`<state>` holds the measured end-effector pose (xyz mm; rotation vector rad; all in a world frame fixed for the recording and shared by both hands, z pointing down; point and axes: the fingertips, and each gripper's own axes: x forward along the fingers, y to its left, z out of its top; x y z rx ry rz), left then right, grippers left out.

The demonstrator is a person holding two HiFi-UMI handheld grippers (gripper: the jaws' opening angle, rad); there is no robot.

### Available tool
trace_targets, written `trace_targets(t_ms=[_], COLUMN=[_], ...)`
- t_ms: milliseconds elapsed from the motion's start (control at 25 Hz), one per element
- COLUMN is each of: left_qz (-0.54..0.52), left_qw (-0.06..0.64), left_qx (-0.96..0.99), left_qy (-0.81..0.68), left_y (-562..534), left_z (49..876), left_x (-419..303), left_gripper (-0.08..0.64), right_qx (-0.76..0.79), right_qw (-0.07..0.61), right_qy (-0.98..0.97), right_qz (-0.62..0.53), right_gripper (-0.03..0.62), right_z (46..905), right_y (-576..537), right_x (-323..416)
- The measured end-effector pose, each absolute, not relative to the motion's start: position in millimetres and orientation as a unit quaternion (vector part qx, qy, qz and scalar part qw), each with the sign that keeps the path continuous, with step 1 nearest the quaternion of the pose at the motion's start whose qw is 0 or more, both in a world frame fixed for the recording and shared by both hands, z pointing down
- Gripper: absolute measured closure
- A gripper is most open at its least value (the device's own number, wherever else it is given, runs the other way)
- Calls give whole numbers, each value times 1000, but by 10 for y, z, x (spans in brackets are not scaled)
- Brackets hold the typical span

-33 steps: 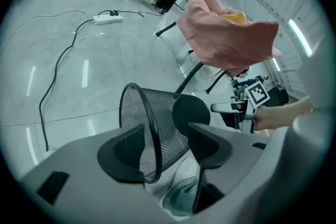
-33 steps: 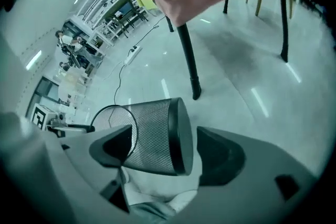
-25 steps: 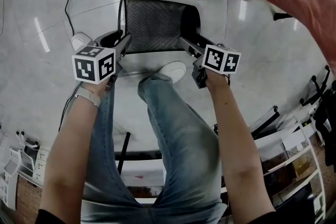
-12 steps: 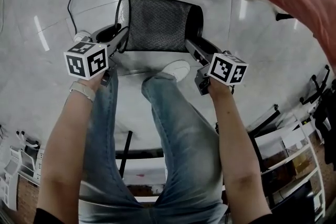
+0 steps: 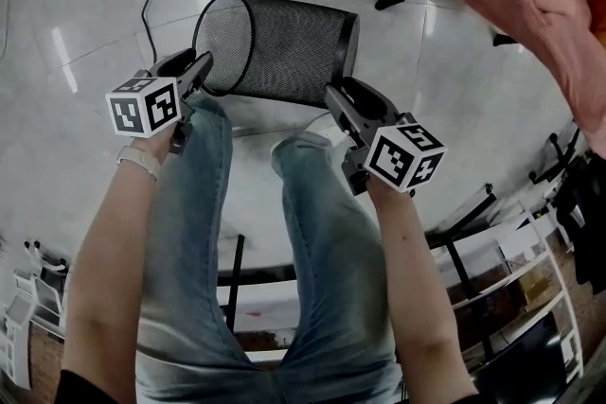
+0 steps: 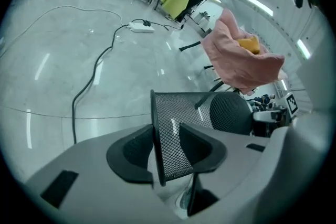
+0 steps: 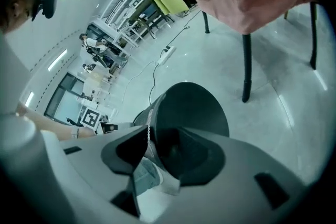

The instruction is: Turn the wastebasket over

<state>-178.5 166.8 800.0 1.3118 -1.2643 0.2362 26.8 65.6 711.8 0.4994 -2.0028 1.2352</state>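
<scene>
Wastebasket [image 5: 284,47] sideways between left hand-held gripper [image 5: 201,64] and right hand-held gripper [image 5: 332,94]

Even overhead light, muted tones. Strip-light glare streaks glossy floor [image 5: 95,14]. Fisheye bending, dark vignette in both gripper views; left tool [image 6: 167,147] soft up close.

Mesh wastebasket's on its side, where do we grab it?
Wastebasket: pinch the open rim, one jaw inside and one outside the thin mesh wall, coming from the mouth end, head view's left. The round body looks too wide to span.
</scene>
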Motion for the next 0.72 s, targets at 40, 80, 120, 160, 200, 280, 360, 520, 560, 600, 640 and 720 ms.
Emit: trace_targets(t_ms=[40,80,120,160,200,280,360,520,560,600,640,720], left_qz=[105,106,106,105,104,106,118,149,149,147,147,154], left_qw=[608,608,607,607,607,609,611,613,614,616,617,619], left_qx=[564,562,559,556,552,542,536,539,537,532,528,533], left_qy=[-548,-551,-555,-559,-562,-569,-571,-558,-559,-562,-564,-557], left_y=[1705,1737,1766,1793,1818,1868,1927,2051,2069,2078,2078,2046], left_z=[8028,8052,8074,8099,8128,8205,8297,8468,8507,8546,8588,8666], left_x=[-1868,-1945,-2020,-2092,-2163,-2301,-2421,-2548,-2582,-2613,-2636,-2624], left_gripper=[403,402,402,403,403,403,407,480,490,502,508,512], right_qx=[195,197,200,202,204,199,181,136,130,127,128,133], right_qw=[360,359,357,353,348,338,334,327,324,322,323,324], right_qy=[-779,-781,-782,-784,-787,-793,-799,-811,-812,-813,-813,-814], right_qz=[475,472,470,469,467,467,467,466,467,468,468,464], right_gripper=[409,410,412,414,416,420,425,428,433,436,461,530], right_z=[7072,7032,6996,6960,6924,6854,6795,6716,6712,6719,6739,6789], right_y=[690,725,760,794,825,886,977,1203,1235,1250,1251,1230], right_x=[167,73,-17,-105,-195,-385,-591,-1009,-1091,-1155,-1199,-1251])
